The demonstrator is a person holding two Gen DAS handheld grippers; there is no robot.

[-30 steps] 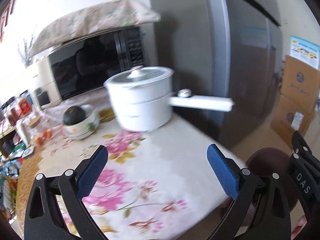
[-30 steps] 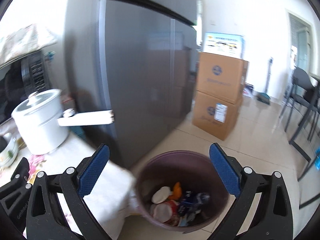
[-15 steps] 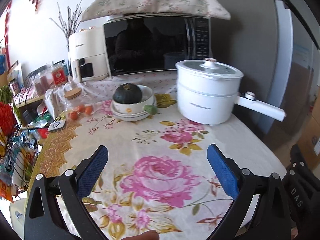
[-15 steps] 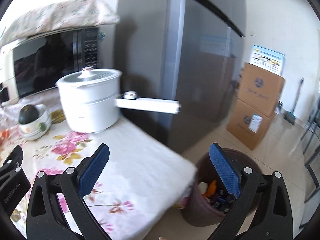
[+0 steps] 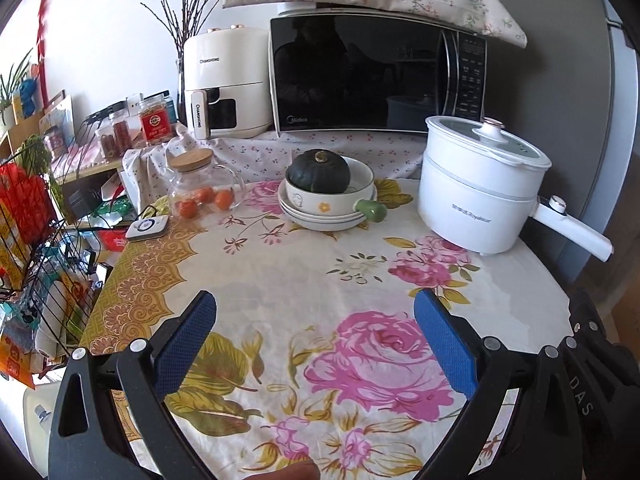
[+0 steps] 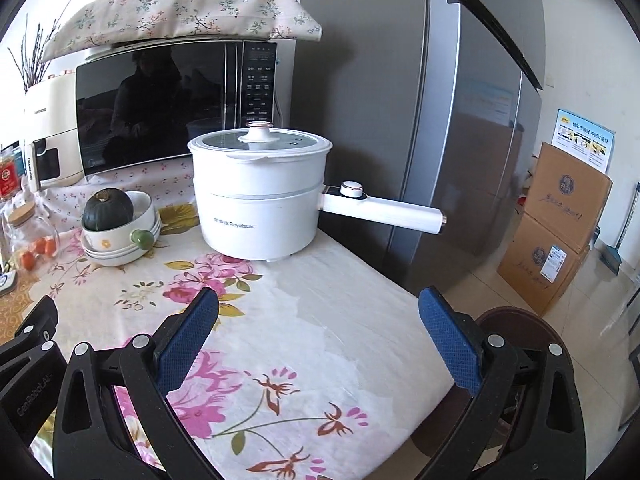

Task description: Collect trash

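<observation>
Risk: the white electric pot has a long handle overhanging the table edge; a careless sweep could knock it. No loose trash is visible on the cloth. The bin sits just beyond the table's right corner, behind the right gripper. Left gripper and right: both spread wide, empty.

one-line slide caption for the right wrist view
Open right gripper over a floral tablecloth, facing a white electric pot, with the trash bin beside the table.
</observation>
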